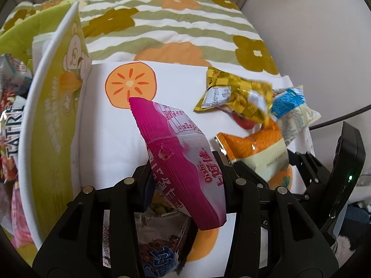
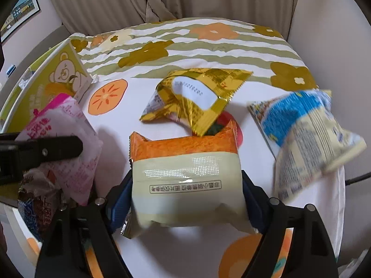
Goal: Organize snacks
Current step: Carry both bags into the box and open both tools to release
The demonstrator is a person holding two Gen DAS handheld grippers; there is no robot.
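Gripping pink packet (image 1: 185,162) in left hand-held gripper (image 1: 185,185), box rim (image 1: 30,106) beside

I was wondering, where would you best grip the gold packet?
Probably the gold packet's flat sealed corner at upper right, approached from the right side. That corner juts free, while its lower tip overlaps the orange-and-cream packet held in the right gripper.

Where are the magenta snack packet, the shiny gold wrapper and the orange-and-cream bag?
Magenta snack packet (image 1: 183,162): left wrist view, printed middle.
Shiny gold wrapper (image 2: 197,92): right wrist view, white label.
Orange-and-cream bag (image 2: 187,180): right wrist view, cream front.
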